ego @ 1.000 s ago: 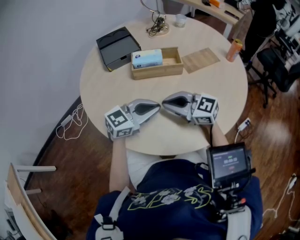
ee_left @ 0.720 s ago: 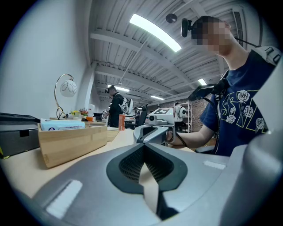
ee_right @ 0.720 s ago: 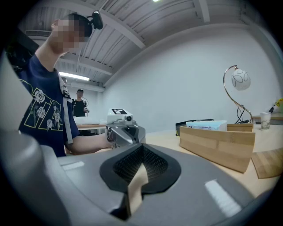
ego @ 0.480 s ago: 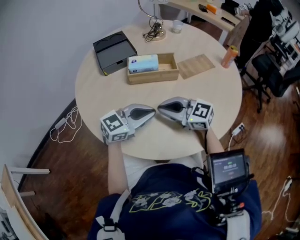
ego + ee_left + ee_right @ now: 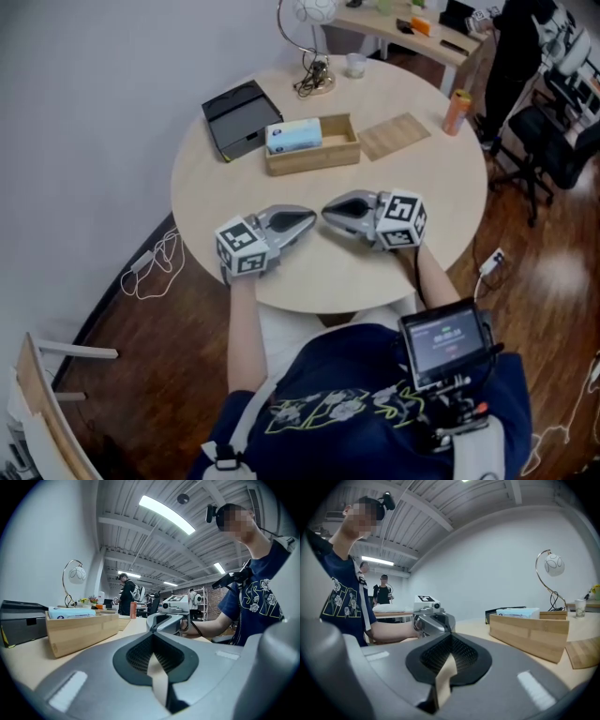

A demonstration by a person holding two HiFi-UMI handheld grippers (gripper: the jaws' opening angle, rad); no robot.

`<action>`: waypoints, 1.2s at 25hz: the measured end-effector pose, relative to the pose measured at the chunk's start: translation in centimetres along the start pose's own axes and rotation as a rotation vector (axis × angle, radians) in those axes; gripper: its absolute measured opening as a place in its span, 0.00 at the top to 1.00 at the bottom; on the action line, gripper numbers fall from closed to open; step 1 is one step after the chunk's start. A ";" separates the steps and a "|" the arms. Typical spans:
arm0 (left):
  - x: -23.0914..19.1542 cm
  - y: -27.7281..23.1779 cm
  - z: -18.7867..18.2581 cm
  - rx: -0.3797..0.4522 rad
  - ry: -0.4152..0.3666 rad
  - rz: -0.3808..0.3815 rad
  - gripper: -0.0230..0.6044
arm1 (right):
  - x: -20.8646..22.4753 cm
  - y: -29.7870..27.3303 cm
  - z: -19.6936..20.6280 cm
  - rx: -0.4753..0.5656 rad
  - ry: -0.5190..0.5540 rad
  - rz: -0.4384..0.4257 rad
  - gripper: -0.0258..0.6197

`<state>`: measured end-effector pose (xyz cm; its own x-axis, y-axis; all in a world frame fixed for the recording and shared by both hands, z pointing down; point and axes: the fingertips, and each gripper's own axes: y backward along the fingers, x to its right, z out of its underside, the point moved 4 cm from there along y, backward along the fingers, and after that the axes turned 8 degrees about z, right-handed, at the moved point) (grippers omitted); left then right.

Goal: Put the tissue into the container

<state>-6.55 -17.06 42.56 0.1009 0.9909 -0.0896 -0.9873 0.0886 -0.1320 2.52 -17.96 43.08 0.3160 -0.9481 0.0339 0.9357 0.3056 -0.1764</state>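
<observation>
**Two tongs shut and empty, one tissue pack in the container**

There are two tongs, one in each hand, and both lie low over the near part of the round bench (image 5: 328, 277). The left tongs (image 5: 310, 217) have the jaws pressed together with nothing between them; the left gripper view shows this clearly (image 5: 153, 637). The right tongs (image 5: 326, 212) are closed in the same way and also hold nothing (image 5: 450, 638). The two tips point toward each other and are just beside each other, but they do not touch. Each of the tongs carries one cube with square markers.

Farther out on the bench stands one wooden container (image 5: 343, 151), open at the top. One tissue pack (image 5: 293, 135), light blue, lies inside it at its left end, and the rest of the container shows bare wood. In the left gripper view the top of the pack rises a little above the container wall.

Just left of the container is one black box (image 5: 234, 117). On its right lies one flat wooden board (image 5: 396, 136), close to it but apart. At the far edge stand one lamp (image 5: 317, 82) with a curved stem, one small cup (image 5: 355, 64) and, more to the right, one orange bottle (image 5: 456, 111).

On the floor left of the bench lies one white cable (image 5: 153, 264).
</observation>
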 end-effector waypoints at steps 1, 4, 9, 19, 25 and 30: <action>0.0 0.0 0.0 0.002 0.001 -0.002 0.96 | 0.0 0.0 0.0 0.001 0.001 -0.001 0.95; 0.0 0.0 0.0 -0.002 -0.004 0.000 0.96 | 0.0 -0.1 0.2 0.003 0.001 -0.007 0.95; 0.2 -0.1 0.0 0.000 -0.004 0.000 0.96 | -0.2 0.2 0.2 -0.002 -0.001 -0.005 0.95; 0.3 0.0 -0.3 0.000 -0.006 0.001 0.96 | -0.3 0.3 -0.3 0.003 -0.002 -0.008 0.95; 0.0 0.1 -0.1 0.001 -0.003 -0.004 0.96 | -0.2 0.0 -0.2 -0.003 -0.001 -0.015 0.95; 0.2 0.1 -0.2 -0.003 -0.006 0.001 0.96 | -0.4 0.1 -0.3 0.005 0.000 -0.015 0.95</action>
<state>-6.58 -16.92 42.32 0.0991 0.9916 -0.0835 -0.9871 0.0873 -0.1345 2.43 -17.60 42.76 0.3016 -0.9527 0.0367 0.9411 0.2913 -0.1714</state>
